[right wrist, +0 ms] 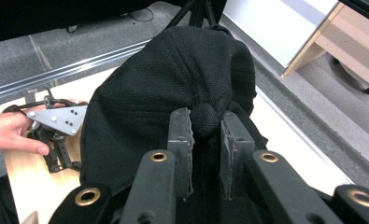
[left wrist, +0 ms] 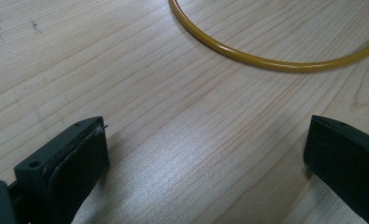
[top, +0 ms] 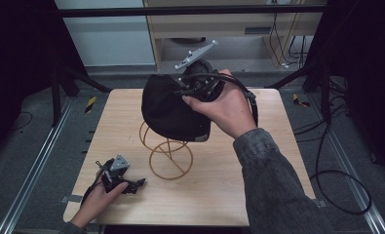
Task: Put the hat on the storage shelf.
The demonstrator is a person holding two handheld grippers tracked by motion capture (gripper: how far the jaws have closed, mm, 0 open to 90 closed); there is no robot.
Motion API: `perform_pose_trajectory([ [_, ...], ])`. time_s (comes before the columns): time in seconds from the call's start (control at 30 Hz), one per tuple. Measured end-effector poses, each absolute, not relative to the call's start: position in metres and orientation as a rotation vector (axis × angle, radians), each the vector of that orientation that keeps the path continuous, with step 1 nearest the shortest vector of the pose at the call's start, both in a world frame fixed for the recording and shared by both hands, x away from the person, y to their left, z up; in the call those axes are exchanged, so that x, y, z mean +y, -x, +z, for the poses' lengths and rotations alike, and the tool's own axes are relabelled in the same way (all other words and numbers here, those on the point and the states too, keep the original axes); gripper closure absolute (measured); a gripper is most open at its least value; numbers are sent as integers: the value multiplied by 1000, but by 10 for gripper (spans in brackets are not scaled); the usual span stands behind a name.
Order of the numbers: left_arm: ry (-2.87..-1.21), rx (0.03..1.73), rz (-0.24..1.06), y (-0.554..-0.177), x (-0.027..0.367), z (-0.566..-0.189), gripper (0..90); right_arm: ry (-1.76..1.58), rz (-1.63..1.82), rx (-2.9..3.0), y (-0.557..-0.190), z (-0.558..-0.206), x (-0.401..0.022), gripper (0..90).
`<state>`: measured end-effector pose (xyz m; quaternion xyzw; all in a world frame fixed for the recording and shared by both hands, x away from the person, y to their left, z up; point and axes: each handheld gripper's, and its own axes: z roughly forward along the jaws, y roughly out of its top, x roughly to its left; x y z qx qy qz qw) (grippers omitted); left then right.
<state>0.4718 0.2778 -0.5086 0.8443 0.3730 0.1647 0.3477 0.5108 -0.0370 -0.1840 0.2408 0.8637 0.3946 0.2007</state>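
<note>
The right gripper (right wrist: 205, 140) pinches a black cap (right wrist: 173, 79) by the crown: in the right gripper view its two jaws press in from either side of the round button (right wrist: 204, 120) at the cap's top, with folds of fabric bunched between the pads. In the high view the cap (top: 173, 109) hangs from that gripper (top: 200, 87) above the far half of the table (top: 239, 195), its brim pointing down and toward the person. A yellow wire stand (top: 168, 151) sits on the table directly under the cap; the cap's lower edge overlaps the stand's top loops, though whether they touch I cannot tell. The left gripper (top: 140, 183) rests low at the near left corner of the table, well apart from the cap and just left of the stand's base. Its jaws stand spread wide over bare wood, with the stand's base ring (left wrist: 275, 63) curving just beyond them.
</note>
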Motion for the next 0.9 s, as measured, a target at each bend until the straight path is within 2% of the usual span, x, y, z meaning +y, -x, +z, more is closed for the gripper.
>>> perform_pose_trajectory([
  [0.9,-2190,968,426,-472,278,-509,0,-622,1086,2516,-525,-200,3,768],
])
